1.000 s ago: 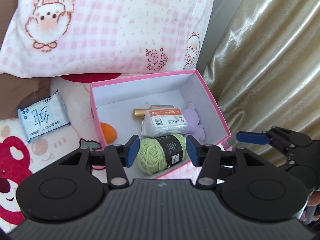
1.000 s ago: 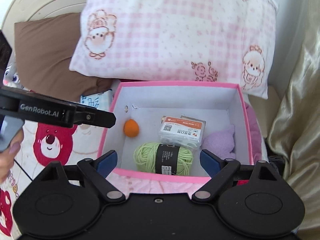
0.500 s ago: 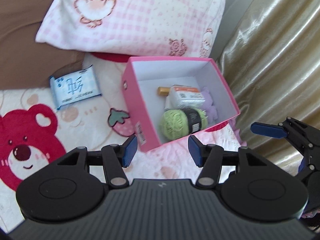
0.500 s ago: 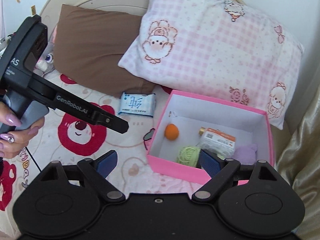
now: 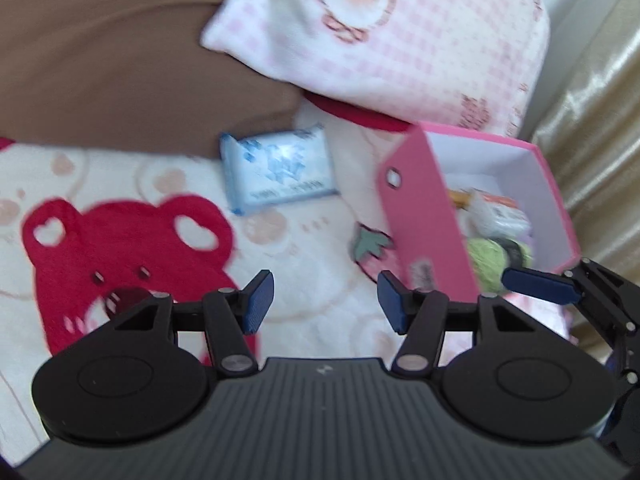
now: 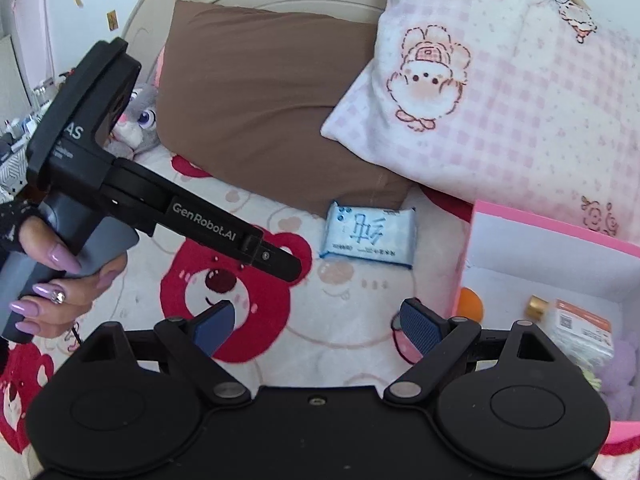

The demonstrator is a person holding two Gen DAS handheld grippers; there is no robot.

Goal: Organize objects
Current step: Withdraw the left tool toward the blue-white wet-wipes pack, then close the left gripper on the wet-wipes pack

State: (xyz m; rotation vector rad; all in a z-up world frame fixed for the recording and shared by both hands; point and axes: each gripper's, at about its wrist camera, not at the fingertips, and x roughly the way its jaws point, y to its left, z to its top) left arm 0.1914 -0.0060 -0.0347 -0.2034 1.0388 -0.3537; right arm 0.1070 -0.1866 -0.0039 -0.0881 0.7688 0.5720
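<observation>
"GenRobot.AI" on left tool (image 6: 280, 258), "AS" above it

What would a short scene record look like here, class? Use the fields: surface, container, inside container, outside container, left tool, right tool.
surface: bed cover printed with red bears
container: pink box, open, white inside
inside container: green yarn ball, orange ball, white labelled packet, gold-capped item, purple plush
outside container: blue tissue pack, lying on the cover beside the box, below the brown pillow
left tool: jaws opening, nothing between them
right tool: open, empty
</observation>
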